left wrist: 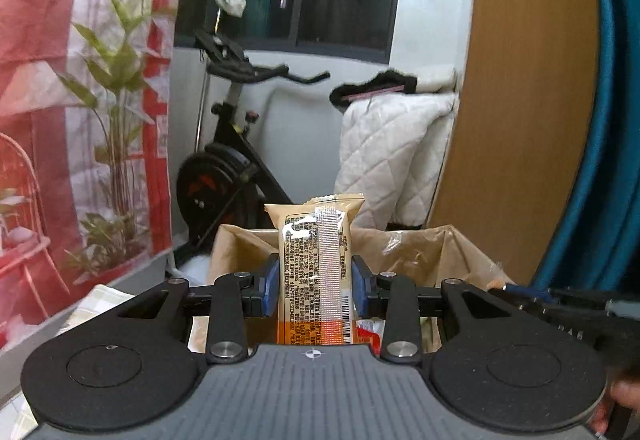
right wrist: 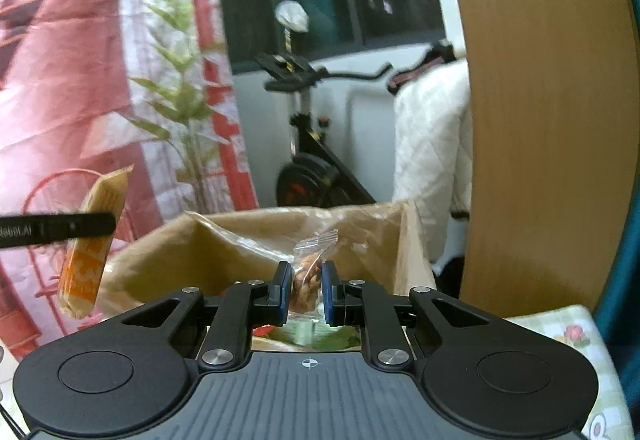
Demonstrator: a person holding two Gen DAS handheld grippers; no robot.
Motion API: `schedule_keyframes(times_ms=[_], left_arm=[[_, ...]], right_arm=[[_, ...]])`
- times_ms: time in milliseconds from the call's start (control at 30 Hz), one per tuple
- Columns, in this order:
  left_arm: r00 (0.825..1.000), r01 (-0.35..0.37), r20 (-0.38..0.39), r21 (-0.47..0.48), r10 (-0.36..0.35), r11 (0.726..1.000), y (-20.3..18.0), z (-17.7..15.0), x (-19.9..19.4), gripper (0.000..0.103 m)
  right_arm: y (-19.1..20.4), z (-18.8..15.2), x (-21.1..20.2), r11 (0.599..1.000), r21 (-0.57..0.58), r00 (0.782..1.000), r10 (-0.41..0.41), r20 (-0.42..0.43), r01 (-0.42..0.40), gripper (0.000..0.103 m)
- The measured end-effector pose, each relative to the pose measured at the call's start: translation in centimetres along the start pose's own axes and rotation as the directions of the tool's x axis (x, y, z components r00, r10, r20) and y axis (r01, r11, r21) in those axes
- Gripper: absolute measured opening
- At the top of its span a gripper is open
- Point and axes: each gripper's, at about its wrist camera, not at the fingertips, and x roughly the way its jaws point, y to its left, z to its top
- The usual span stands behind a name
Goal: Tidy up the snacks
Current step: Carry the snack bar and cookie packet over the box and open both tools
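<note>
My left gripper [left wrist: 316, 286] is shut on a tan and orange snack bar [left wrist: 316, 260], held upright above an open brown cardboard box [left wrist: 432, 252]. The same bar [right wrist: 90, 240] shows at the left of the right wrist view, clamped by a left finger [right wrist: 60, 230]. My right gripper [right wrist: 306, 290] is shut on a small clear packet of nuts [right wrist: 308, 276], held over the box [right wrist: 224, 240]. Other wrappers lie inside the box below both grippers.
A wooden panel [left wrist: 516, 99] and teal fabric [left wrist: 608, 119] stand at the right. An exercise bike [left wrist: 228, 159], a white quilted cover [left wrist: 384, 151] and a red printed backdrop [left wrist: 60, 79] are behind the box. A checked cloth [right wrist: 560, 336] covers the table.
</note>
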Motion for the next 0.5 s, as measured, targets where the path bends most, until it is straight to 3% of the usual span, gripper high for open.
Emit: schedule_keyframes(times_ms=[167, 233, 500], left_arm=[[0.999, -0.004, -0.049, 0.034, 0.005, 0.999, -1.2, -0.1, 4.1, 0.04], [0.998, 0.009, -0.065, 0.032, -0.007, 0.999, -0.8, -0.5, 4.8, 0.053], [0.997, 0.031, -0.068, 0.002, -0.031, 1.0, 1.8, -1.8, 1.3, 0.056]], right_arm=[[0.2, -0.8, 2.4, 0.999, 0.01, 0.998, -0.033, -0.046, 0.033, 0.018], [0.1, -1.3, 2.5, 0.999, 0.027, 0.998, -0.045, -0.055, 0.046, 0.03], [0.5, -2.6, -1.6, 0.999, 0.053, 1.0, -0.007, 0.016, 0.007, 0.033]])
